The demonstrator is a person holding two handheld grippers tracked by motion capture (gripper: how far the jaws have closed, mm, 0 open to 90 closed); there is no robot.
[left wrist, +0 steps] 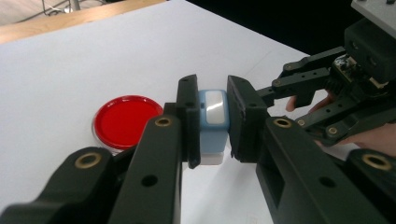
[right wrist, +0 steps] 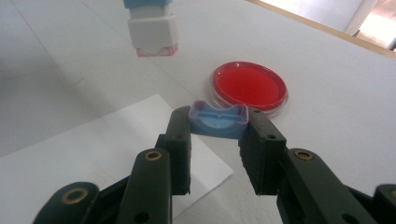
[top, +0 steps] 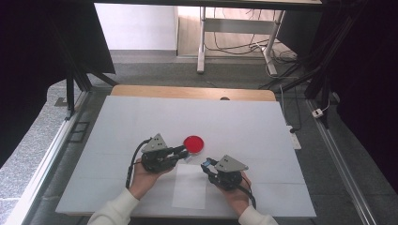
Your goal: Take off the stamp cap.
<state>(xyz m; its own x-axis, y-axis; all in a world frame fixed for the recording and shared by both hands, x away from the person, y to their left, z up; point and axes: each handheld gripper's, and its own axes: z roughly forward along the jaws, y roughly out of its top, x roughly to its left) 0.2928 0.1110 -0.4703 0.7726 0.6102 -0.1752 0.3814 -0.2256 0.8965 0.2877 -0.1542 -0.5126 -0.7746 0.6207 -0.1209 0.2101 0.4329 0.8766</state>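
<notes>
Grippers, near edge: right gripper (right wrist: 218,140) clamps a blue cap (right wrist: 218,120); left gripper (left wrist: 213,122) clamps the blue-and-white stamp body (left wrist: 212,122), held above the white paper sheet (top: 189,186). Beyond: red ink pad (top: 193,143) on the table (top: 117,126). Risk: the exposed stamp face smearing paper if the tilted body slips.

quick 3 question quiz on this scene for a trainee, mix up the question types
1. True or false: the left gripper is shut on the blue and white stamp.
2. The right gripper holds: A) the red dish B) a blue cap C) the paper sheet.
3. Which object lies on the table just beyond both grippers?

Key
1. True.
2. B, the blue cap.
3. The red dish; the paper sheet lies nearer the person.
</notes>
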